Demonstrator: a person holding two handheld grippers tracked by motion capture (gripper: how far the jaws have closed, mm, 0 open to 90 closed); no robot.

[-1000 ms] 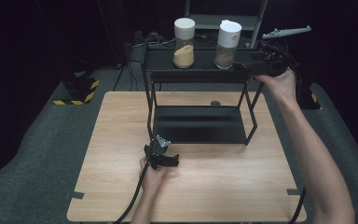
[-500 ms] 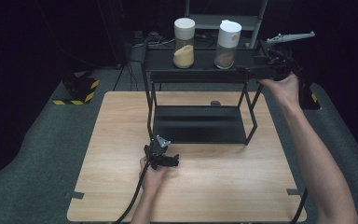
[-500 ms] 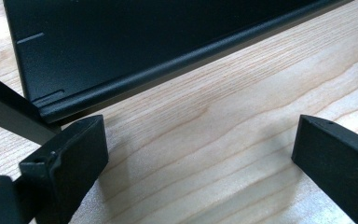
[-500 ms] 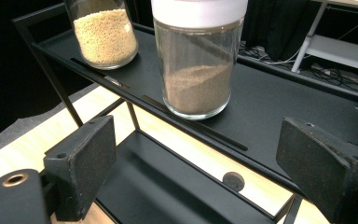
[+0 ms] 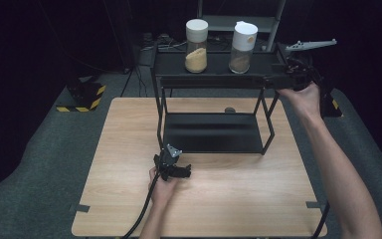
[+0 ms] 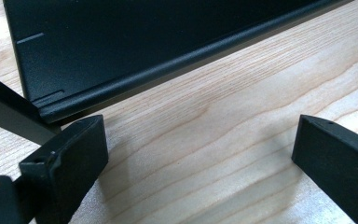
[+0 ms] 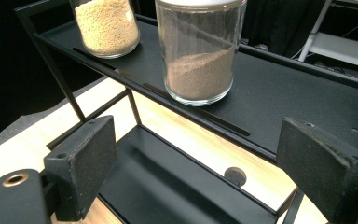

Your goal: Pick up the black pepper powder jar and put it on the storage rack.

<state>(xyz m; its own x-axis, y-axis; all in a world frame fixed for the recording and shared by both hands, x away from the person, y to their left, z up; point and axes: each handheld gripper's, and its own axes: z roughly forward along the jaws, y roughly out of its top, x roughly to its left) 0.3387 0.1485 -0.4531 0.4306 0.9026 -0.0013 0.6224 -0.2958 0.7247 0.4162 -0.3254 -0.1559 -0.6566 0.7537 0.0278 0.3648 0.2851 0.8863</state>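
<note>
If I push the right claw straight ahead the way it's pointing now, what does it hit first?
Most likely the jar of brown powder on the rack's top shelf. It sits nearly centred ahead of the open right claw, with nothing between them. Depth is hard to judge; if aimed low, the shelf's front edge could come first.
</note>
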